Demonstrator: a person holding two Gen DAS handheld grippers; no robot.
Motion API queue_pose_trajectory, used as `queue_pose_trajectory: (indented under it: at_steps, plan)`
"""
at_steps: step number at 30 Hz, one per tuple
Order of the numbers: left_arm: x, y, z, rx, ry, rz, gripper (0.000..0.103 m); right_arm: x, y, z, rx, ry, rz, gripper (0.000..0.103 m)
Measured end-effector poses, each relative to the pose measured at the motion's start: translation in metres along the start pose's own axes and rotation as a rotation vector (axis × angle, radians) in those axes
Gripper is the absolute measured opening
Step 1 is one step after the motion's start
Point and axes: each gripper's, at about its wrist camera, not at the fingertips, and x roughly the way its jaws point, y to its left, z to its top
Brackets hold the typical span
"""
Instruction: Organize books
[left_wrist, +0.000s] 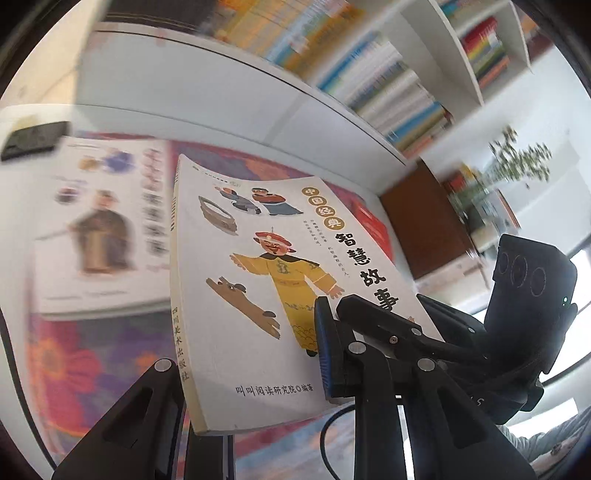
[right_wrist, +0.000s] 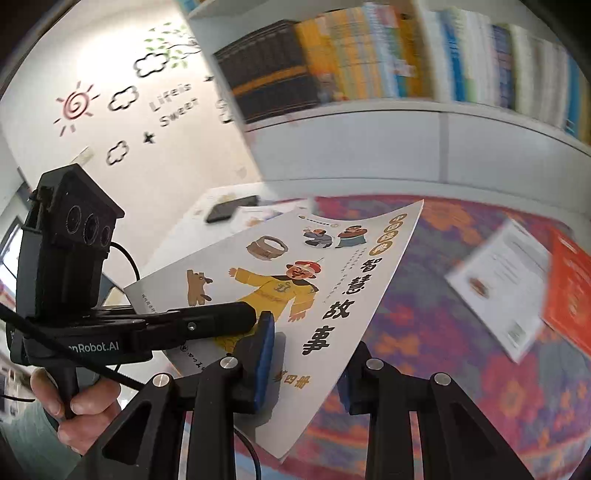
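A white paperback with a yellow-robed cartoon figure on its cover (left_wrist: 266, 280) is held in the air above the table, tilted. My left gripper (left_wrist: 255, 373) is shut on its lower edge near the spine. My right gripper (right_wrist: 306, 365) is shut on the opposite long edge of the same book (right_wrist: 295, 280). Each gripper shows in the other's view: the right one in the left wrist view (left_wrist: 480, 332), the left one in the right wrist view (right_wrist: 110, 321). A second white illustrated book (left_wrist: 99, 225) lies flat on the table behind.
A flowered cloth (right_wrist: 461, 332) covers the table. A white book (right_wrist: 506, 284) and a red book (right_wrist: 569, 288) lie on it. A black device (left_wrist: 35, 138) lies at the far corner. A white bookshelf (right_wrist: 406, 125) full of books stands behind.
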Motion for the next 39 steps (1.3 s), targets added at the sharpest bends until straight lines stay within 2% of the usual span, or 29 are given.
queue_pose_trajectory:
  at_steps: [5, 9, 13, 18, 21, 25, 31, 34, 37, 39]
  plan:
    - [-0.017, 0.056, 0.01, -0.083, -0.041, 0.04, 0.019, 0.053, 0.038, 0.023, -0.05, 0.036, 0.054, 0.029]
    - [-0.018, 0.09, 0.02, -0.133, -0.055, 0.054, 0.019, 0.092, 0.05, 0.037, -0.027, 0.073, 0.1, 0.029]
    - [-0.007, 0.119, 0.03, -0.169, -0.035, 0.057, 0.02, 0.127, 0.048, 0.045, 0.029, 0.118, 0.14, 0.029]
    - [0.002, 0.139, 0.038, -0.169, -0.004, 0.064, 0.025, 0.157, 0.03, 0.051, 0.132, 0.157, 0.183, 0.029]
    - [0.009, 0.149, 0.037, -0.183, 0.031, 0.055, 0.026, 0.168, 0.021, 0.053, 0.155, 0.176, 0.172, 0.029]
    - [0.017, 0.158, 0.033, -0.208, 0.052, 0.08, 0.027, 0.182, 0.016, 0.054, 0.158, 0.206, 0.151, 0.029]
    - [0.007, 0.177, 0.025, -0.257, 0.043, 0.141, 0.026, 0.194, 0.013, 0.054, 0.181, 0.218, 0.132, 0.03]
    - [-0.004, 0.184, 0.023, -0.284, 0.024, 0.151, 0.026, 0.196, 0.015, 0.054, 0.171, 0.23, 0.091, 0.03]
    - [-0.015, 0.183, 0.02, -0.288, 0.008, 0.199, 0.026, 0.195, 0.02, 0.054, 0.148, 0.249, 0.072, 0.03]
    - [-0.02, 0.178, 0.019, -0.287, 0.005, 0.202, 0.026, 0.196, 0.023, 0.053, 0.131, 0.257, 0.051, 0.032]
